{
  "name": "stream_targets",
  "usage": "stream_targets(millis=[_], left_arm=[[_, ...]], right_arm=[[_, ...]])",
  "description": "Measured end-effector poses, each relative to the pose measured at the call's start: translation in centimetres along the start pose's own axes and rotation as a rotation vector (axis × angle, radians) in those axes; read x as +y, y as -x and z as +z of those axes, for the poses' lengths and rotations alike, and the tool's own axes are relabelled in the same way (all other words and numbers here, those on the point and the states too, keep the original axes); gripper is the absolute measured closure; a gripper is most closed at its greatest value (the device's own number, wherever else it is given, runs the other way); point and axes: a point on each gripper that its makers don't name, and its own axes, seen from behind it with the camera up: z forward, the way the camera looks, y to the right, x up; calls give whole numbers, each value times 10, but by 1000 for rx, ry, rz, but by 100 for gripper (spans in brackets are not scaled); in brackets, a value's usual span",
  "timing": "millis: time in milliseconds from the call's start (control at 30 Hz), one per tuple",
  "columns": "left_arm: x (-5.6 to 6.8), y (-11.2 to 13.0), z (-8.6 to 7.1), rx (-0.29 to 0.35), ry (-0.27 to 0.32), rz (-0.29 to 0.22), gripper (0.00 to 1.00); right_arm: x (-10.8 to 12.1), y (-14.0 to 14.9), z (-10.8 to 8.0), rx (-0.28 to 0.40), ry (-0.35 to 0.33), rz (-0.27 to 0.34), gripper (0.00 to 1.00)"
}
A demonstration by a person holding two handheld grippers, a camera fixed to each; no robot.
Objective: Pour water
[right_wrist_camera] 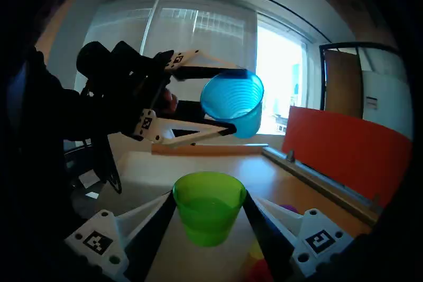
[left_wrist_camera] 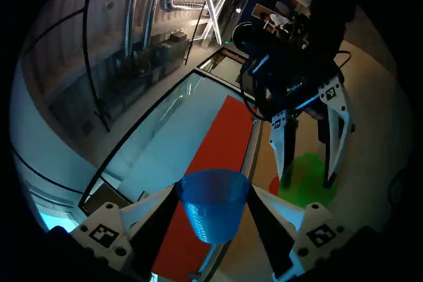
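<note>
In the left gripper view, my left gripper [left_wrist_camera: 213, 191] is closed down to cup width. Both fingers press against the sides of the blue cup [left_wrist_camera: 213, 210], which sits between them with its rim toward the top of the view. Past it, a red panel [left_wrist_camera: 217, 149] runs beside the wooden table [left_wrist_camera: 365, 139]. Farther off, the right gripper [left_wrist_camera: 306, 179] hangs over that table with the green cup [left_wrist_camera: 309, 173] between its fingertips.

In the right gripper view, I see the right gripper's two fingers clamped on the green cup, which stands upright over the tabletop. I cannot tell how much is in it. Above and beyond it, a hand [right_wrist_camera: 169, 103] holds the left gripper, which grips the blue cup tipped well over, its open mouth facing the camera. A bright window [right_wrist_camera: 280, 81] stands behind.
</note>
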Motion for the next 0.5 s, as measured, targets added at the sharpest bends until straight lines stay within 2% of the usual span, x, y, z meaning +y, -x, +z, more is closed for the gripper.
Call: stream_targets(millis=[100,367,500], left_arm=[[-2,2,-1,-3,-2,-27,13],[6,4,-3,-5,26,-107,13],[1,6,-5,-7,16,-155,13]], right_arm=[[0,0,0,1,1,-1,9],[-1,-1,0,5,0,0,9],[-2,-1,0,4,1,-1,9]])
